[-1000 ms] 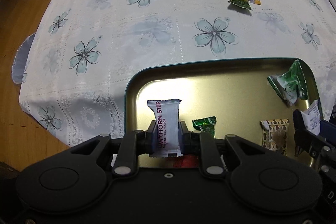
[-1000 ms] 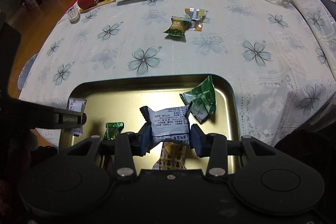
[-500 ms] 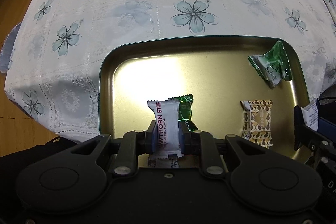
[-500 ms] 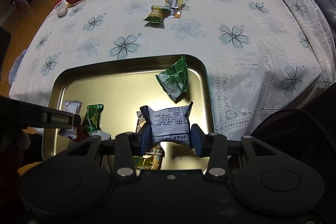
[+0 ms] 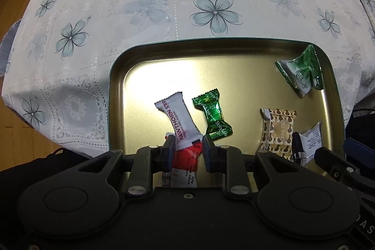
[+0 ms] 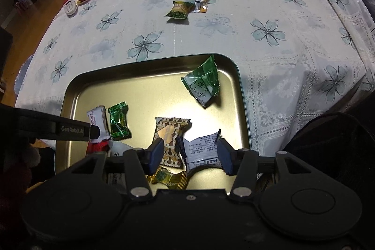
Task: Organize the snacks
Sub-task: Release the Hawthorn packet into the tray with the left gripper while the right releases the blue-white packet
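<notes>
In the gold tray point(image 5: 117, 86) on the flowered tablecloth point(image 5: 140, 22), our white hawthorn-strip packet point(image 5: 179, 121) lay tilted, its lower end between the jaws of our left gripper point(image 5: 186, 149), which were opening and no longer pressed it. Just beside it sat a green candy point(image 5: 213, 117). Our right gripper point(image 6: 190, 154) was opening too, a white printed packet point(image 6: 202, 151) loose between its jaws, leaning against the brown-patterned packet point(image 6: 169, 135). Two more snack packets point(image 6: 186, 6) waited farther out on the cloth.
</notes>
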`<state>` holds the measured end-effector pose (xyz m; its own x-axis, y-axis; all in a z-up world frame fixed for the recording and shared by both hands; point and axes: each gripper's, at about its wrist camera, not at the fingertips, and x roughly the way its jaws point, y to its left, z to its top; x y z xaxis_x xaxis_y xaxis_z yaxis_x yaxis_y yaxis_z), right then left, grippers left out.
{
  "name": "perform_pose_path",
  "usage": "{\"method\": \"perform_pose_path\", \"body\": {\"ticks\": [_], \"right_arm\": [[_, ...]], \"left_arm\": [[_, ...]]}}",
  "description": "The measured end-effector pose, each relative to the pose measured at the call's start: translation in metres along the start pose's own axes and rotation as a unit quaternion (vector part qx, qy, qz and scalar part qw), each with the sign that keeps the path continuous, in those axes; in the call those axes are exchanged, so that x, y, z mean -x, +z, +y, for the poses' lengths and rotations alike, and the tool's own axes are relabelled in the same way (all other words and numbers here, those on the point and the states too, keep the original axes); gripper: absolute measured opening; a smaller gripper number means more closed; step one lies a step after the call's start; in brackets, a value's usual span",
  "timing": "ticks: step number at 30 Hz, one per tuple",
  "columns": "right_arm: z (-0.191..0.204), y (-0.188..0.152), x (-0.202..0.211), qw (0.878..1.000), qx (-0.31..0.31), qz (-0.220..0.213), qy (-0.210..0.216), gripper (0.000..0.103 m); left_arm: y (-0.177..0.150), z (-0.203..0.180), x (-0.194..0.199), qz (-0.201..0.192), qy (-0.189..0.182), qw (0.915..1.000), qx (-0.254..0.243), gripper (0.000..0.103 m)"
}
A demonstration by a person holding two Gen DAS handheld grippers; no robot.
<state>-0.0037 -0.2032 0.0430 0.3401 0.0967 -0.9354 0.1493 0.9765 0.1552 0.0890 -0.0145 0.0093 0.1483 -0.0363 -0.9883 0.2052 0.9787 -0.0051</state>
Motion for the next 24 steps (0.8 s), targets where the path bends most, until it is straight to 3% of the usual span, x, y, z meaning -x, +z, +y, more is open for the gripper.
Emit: {"method": "perform_pose_path", "body": {"ticks": [24], "right_arm": [[0.006,0.000,-0.012,0.999,0.006,0.035,0.007,0.056]], "left_arm": [[0.003,0.002,-0.007,-0.002,0.015,0.9999,0.000,0.035]]}}
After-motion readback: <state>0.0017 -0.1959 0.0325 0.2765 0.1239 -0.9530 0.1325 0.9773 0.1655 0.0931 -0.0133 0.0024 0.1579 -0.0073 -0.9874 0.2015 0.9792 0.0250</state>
